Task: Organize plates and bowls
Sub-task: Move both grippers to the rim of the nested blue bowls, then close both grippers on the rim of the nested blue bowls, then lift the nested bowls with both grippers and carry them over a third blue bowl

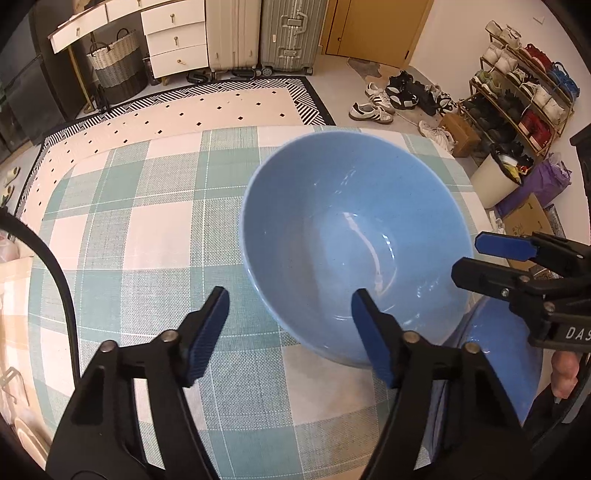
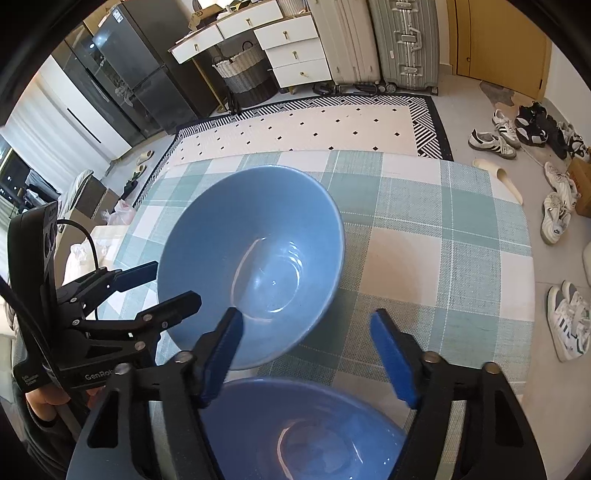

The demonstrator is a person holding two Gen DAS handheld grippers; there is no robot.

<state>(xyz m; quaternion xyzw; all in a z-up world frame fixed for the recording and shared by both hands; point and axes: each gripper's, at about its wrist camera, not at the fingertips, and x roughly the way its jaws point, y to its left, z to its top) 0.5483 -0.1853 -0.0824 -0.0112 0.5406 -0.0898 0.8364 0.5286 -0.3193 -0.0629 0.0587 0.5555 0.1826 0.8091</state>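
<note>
A large blue bowl (image 1: 351, 236) sits on the checked tablecloth (image 1: 147, 229); it also shows in the right wrist view (image 2: 255, 254). A second blue dish (image 2: 306, 432) lies just nearer, under my right gripper; its edge shows in the left wrist view (image 1: 506, 350). My left gripper (image 1: 290, 332) is open and empty at the bowl's near left rim. My right gripper (image 2: 306, 354) is open and empty, above the gap between bowl and second dish. Each gripper shows in the other's view, the right one (image 1: 480, 258) at the bowl's right rim, the left one (image 2: 162, 284) at its left rim.
The table's far edge (image 1: 221, 129) borders a patterned rug (image 1: 229, 107). Beyond stand drawers (image 1: 173, 37), suitcases (image 1: 288, 33), a basket (image 1: 114, 62) and a shoe rack (image 1: 517, 92). Shoes (image 2: 561, 206) lie on the floor right of the table.
</note>
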